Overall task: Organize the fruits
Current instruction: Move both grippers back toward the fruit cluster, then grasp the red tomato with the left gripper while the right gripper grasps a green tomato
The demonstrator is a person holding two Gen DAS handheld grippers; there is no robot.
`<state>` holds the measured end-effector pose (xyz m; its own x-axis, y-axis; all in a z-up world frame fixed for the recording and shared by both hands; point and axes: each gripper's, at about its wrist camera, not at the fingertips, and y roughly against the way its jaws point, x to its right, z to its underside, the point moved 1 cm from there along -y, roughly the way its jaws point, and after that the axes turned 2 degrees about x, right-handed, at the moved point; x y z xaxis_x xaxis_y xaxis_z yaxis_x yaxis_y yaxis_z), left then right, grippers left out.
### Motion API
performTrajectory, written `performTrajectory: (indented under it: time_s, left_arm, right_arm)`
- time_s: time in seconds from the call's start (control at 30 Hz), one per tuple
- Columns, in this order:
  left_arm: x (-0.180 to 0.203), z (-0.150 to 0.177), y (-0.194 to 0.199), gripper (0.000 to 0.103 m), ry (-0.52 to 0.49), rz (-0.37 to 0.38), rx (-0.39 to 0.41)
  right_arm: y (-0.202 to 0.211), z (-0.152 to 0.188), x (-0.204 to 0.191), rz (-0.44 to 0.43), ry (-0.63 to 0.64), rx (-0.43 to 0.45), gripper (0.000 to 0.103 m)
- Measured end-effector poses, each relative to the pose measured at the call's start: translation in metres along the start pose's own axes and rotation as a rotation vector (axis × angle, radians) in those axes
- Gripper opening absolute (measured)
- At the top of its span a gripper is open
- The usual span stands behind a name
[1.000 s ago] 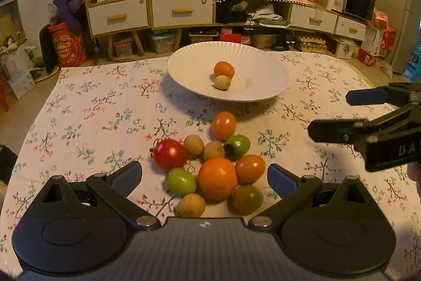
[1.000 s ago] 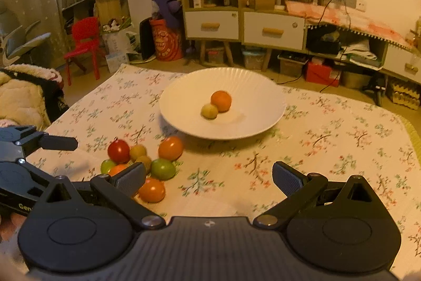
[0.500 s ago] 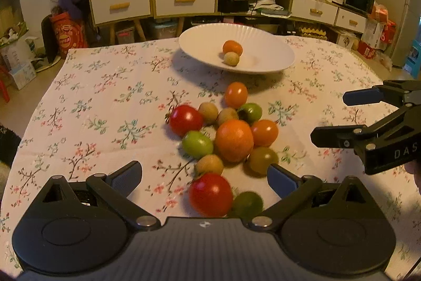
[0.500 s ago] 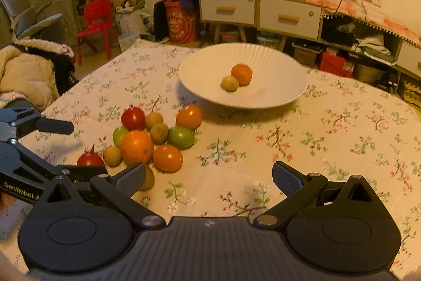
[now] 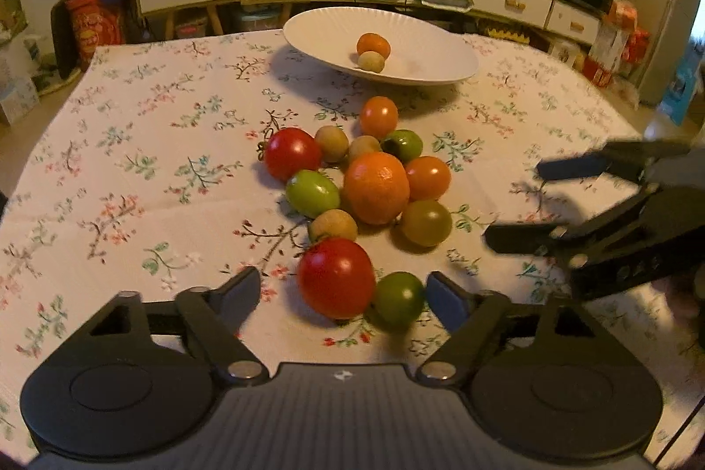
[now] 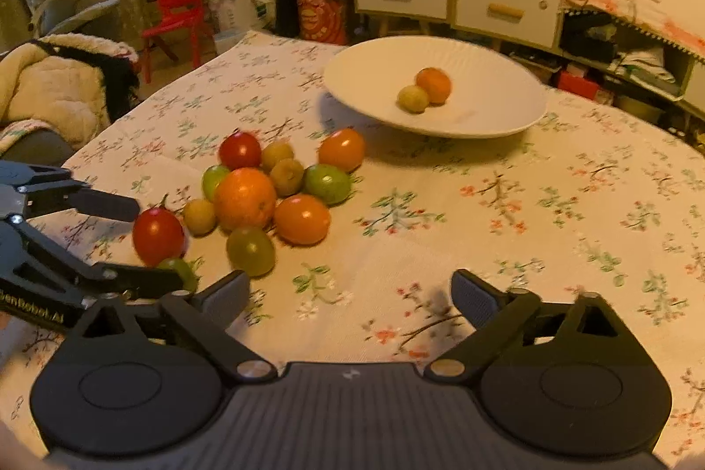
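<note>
left wrist view shows the left gripper (image 5: 341,296) closing around a red tomato (image 5: 337,277) and green tomato (image 5: 398,300) without touching, while the right gripper (image 6: 350,296) closes on nothing.

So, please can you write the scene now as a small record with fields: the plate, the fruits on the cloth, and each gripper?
plate: white plate at the far side of the table, holding one orange fruit and one small tan fruit
loose fruits: cluster on the floral tablecloth, with a big orange in the middle
left gripper: closing, a red tomato and a green tomato between its fingers, not yet pressed
right gripper: closing, only cloth between its fingers
</note>
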<state>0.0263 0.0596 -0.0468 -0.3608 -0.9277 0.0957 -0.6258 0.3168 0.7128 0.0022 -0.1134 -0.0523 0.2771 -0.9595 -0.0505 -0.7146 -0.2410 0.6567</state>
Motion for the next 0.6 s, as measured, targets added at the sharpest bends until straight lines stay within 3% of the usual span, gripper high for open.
performTrajectory:
  time_s: [0.13,0.3,0.47,0.6]
  left_arm:
    - [-0.001,0.002,0.001,0.061,0.043,0.040,-0.001]
    - [-0.004,0.000,0.002,0.057,0.079,0.058,-0.002]
    - [-0.010,-0.005,0.010,0.047,0.096,0.051,0.031]
    - [-0.013,-0.006,0.009,0.039,0.104,0.047,0.021]
  right_arm:
    - [-0.004,0.004,-0.006,-0.058,0.005,-0.015,0.078]
    - [-0.005,0.006,-0.015,-0.098,0.034,-0.002,0.073]
    - [-0.005,0.006,-0.018,-0.092,0.045,0.012,0.065]
    - [-0.007,0.005,-0.020,-0.097,0.048,0.018,0.053]
